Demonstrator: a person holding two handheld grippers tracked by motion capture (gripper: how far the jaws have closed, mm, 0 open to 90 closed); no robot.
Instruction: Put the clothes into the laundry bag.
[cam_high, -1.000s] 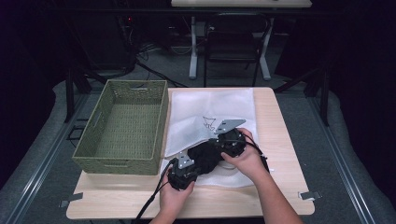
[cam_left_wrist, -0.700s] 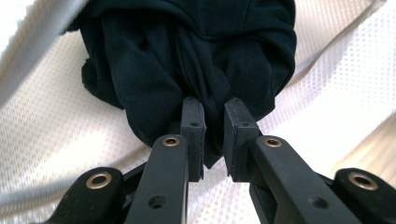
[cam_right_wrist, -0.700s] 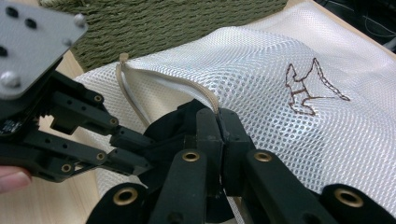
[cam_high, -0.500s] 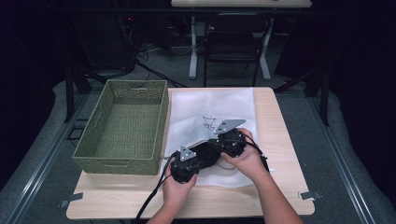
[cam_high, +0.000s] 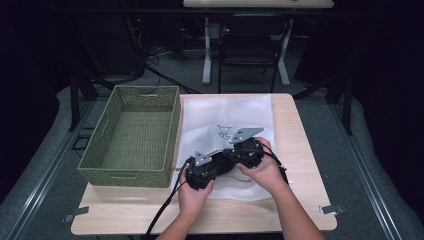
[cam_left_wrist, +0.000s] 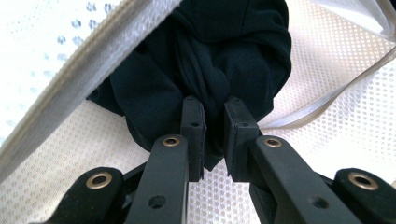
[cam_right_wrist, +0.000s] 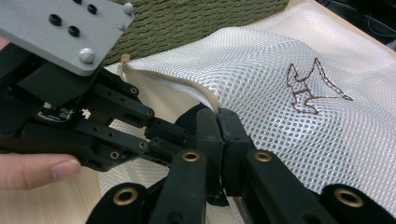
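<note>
A white mesh laundry bag (cam_high: 225, 112) with a brown embroidered mark lies on the wooden table (cam_high: 300, 150). My left gripper (cam_left_wrist: 214, 107) is shut on a bunch of dark cloth (cam_left_wrist: 224, 51), which sits in the bag's mouth beneath the pale zipper edge (cam_left_wrist: 93, 74). In the high view the left gripper (cam_high: 219, 163) points up and right, close against my right gripper (cam_high: 235, 156). The right gripper (cam_right_wrist: 217, 119) is shut on the bag's zipper edge (cam_right_wrist: 177, 84) and holds it raised. White mesh (cam_right_wrist: 280, 70) spreads to its right.
A green woven basket (cam_high: 135, 132) stands on the table's left half, touching the bag's left edge; it holds nothing. Black cables trail from the grippers over the near table edge. Behind the table are chairs and desk legs on a grey floor.
My left gripper has moved up and to the right with the dark cloth, closer to the right gripper at the bag's mouth. The right gripper has stayed put.
</note>
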